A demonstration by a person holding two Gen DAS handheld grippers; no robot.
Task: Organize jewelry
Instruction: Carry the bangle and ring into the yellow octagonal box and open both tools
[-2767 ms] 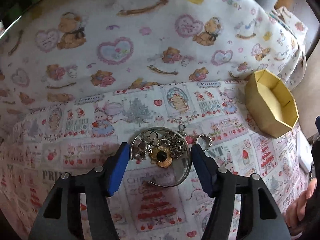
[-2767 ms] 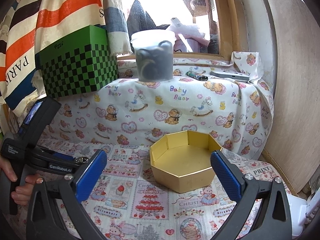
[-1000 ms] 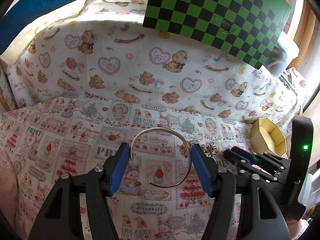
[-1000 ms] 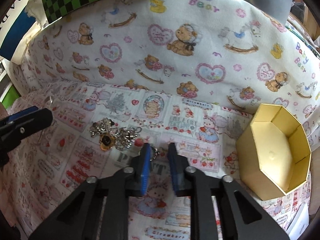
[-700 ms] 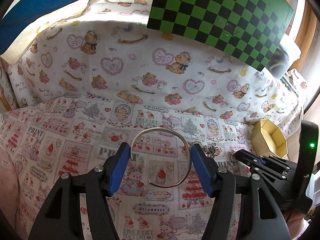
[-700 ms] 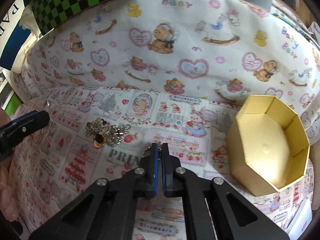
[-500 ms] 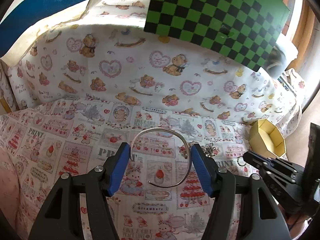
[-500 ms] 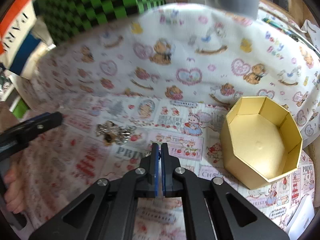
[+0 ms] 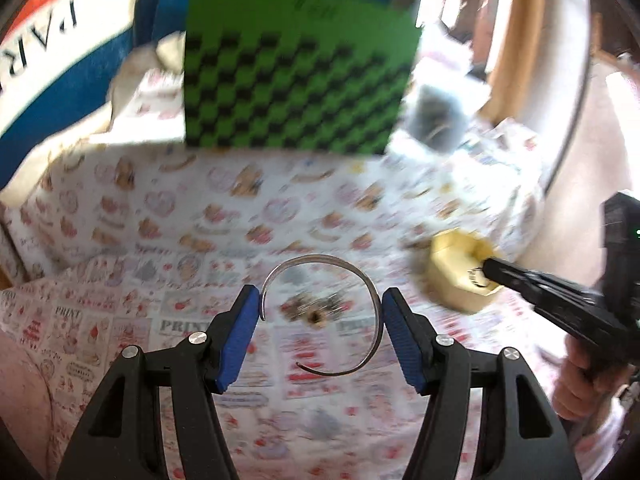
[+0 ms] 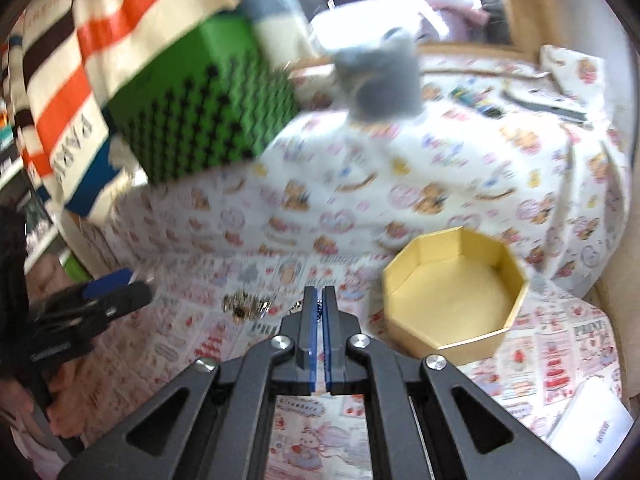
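My left gripper (image 9: 320, 316) is shut on a silver open bangle (image 9: 320, 316), held by its two sides above the printed cloth. A small heap of brooches and charms (image 9: 312, 308) lies on the cloth below it, also in the right wrist view (image 10: 245, 305). My right gripper (image 10: 319, 305) is shut on a small beaded ring (image 10: 319, 304), lifted off the cloth; in the left wrist view the ring (image 9: 475, 277) hangs at its tip over the gold octagonal box (image 9: 460, 268). The box (image 10: 454, 292) is open and empty, to the right of the right gripper.
A green checkered box (image 9: 296, 68) stands on the raised ledge behind. A grey lidded container (image 10: 378, 80) sits further right on the ledge. A striped bag (image 10: 68, 68) hangs at the left. White cards (image 10: 588, 432) lie at the near right.
My right gripper closed on the small ring and lifted it off the cloth toward the gold box. My left gripper rose, still holding the bangle. Both views are motion-blurred now.
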